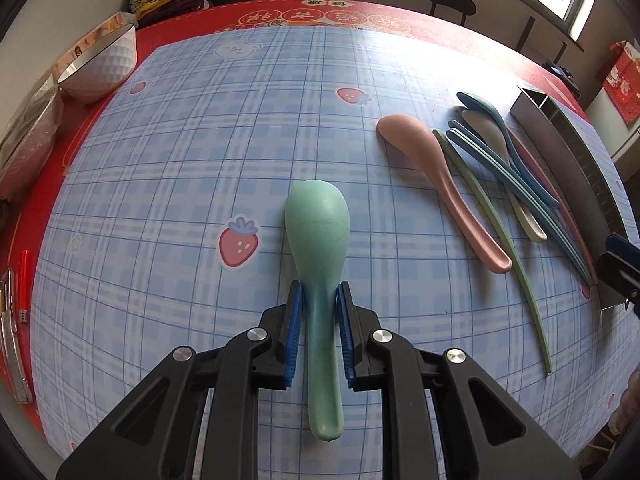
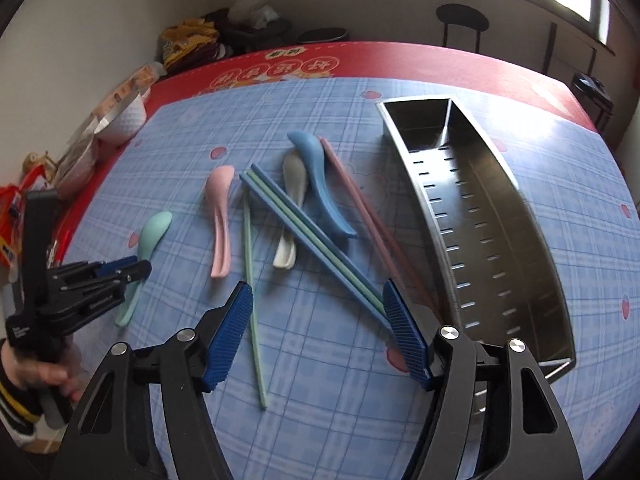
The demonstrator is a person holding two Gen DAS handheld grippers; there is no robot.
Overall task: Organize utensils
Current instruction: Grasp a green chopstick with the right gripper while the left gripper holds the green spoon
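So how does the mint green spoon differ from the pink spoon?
The mint green plastic spoon lies apart from the pile; the pale pink plastic spoon lies at the pile's edge, beside a green chopstick. The green one's handle is clamped in the left tongs; nothing grips the pink one. Both lie on the blue checked tablecloth, shaped alike.

The green spoon [image 1: 318,236] looks like matt, faintly speckled plastic, and the pink spoon [image 1: 436,176] has the same dull, smooth finish. The utensil tray [image 2: 492,216] is brushed metal with a soft sheen and slotted walls. The blue checked mat [image 1: 180,168] appears to be smooth, slightly glossy vinyl, though glare makes that uncertain. The gripper pads [image 2: 234,332] are ribbed blue rubber on matt black plastic arms. The white bowl [image 1: 106,64] is glossy and dimpled.
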